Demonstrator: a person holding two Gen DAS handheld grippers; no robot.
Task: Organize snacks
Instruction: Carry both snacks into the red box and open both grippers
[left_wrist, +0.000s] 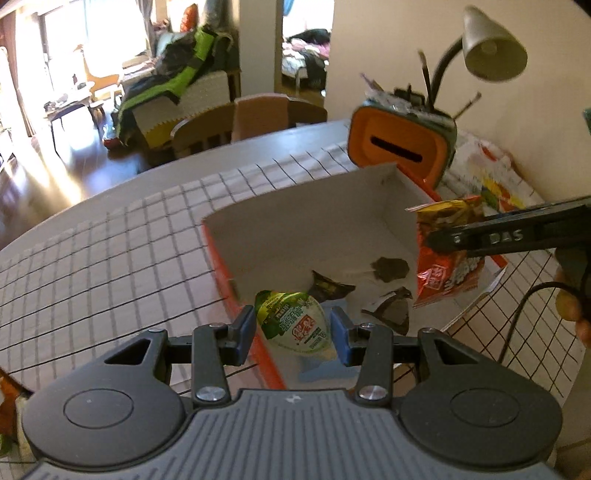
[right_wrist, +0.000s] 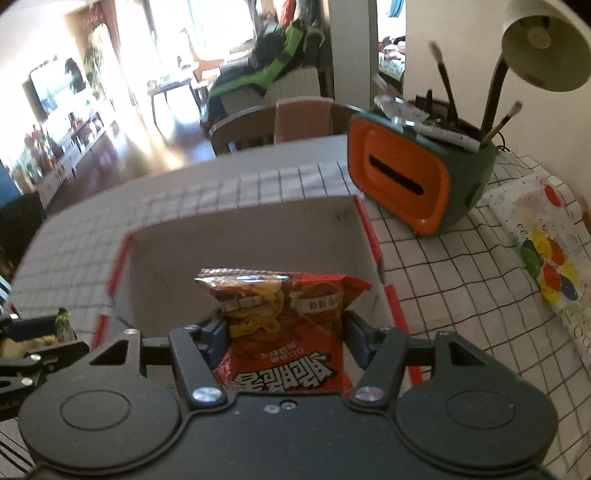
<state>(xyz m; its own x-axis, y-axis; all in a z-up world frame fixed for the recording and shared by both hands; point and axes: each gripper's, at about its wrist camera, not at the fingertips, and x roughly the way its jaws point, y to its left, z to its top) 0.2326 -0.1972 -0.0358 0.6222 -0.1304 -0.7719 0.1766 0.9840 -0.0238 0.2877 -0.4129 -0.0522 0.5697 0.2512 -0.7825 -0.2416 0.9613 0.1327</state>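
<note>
My left gripper (left_wrist: 293, 326) is shut on a jelly cup with a green printed lid (left_wrist: 288, 312), held over the near left rim of an open box (left_wrist: 295, 229). The box is white inside with orange-red outer sides. Three small dark snack packets (left_wrist: 390, 268) lie on its floor. My right gripper (right_wrist: 286, 328) is shut on a red snack bag (right_wrist: 280, 295) with yellow noodles printed on it, above the box (right_wrist: 240, 236). In the left wrist view the right gripper (left_wrist: 443, 240) and the bag (left_wrist: 439, 277) hang over the box's right side. The left gripper (right_wrist: 33, 339) shows at the right wrist view's left edge.
An orange and green holder (right_wrist: 406, 184) with brushes and pens stands behind the box, beside a desk lamp (right_wrist: 543, 48). A colourful printed bag (right_wrist: 546, 258) lies on the chequered tablecloth (right_wrist: 461, 295) at the right. A wooden chair (left_wrist: 207, 133) stands at the table's far edge.
</note>
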